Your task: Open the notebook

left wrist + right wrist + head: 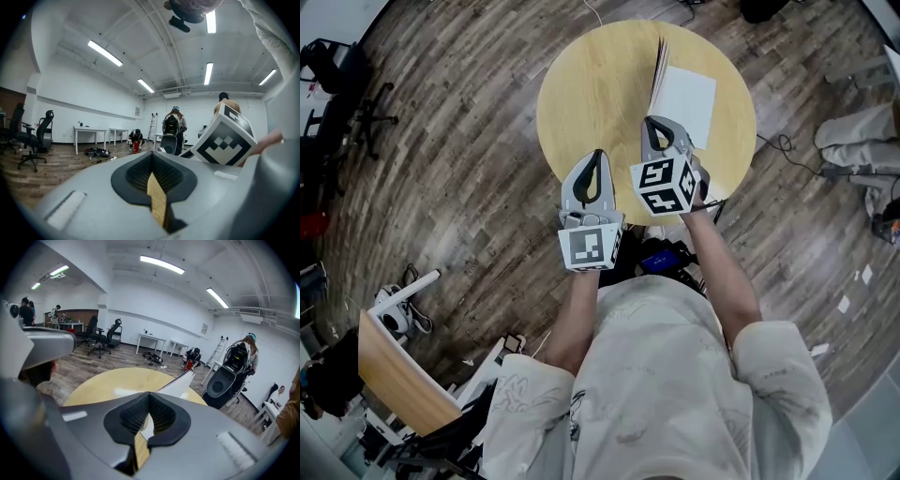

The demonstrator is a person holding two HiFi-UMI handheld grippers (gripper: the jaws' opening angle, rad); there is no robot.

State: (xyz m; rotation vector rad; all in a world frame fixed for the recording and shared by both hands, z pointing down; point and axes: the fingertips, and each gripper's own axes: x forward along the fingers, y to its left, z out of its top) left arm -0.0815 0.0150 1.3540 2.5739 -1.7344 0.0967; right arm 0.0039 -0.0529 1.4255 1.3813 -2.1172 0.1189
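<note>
The notebook (686,101) lies on the far right part of the round wooden table (591,84), showing a white page. Several leaves stand fanned up along its left edge. My right gripper (652,124) is shut and empty, with its tip just short of the notebook's near left corner. In the right gripper view the raised white leaves of the notebook (182,384) rise beyond the closed right gripper (149,398). My left gripper (598,156) is shut over the table's near edge, left of the right one, holding nothing. In its own view the left gripper (152,158) points out at the room.
Office chairs (342,89) stand at the far left, and a cable (783,145) runs on the floor right of the table. A wooden board (394,370) leans at the lower left. People (174,126) and white desks (91,133) are far across the room.
</note>
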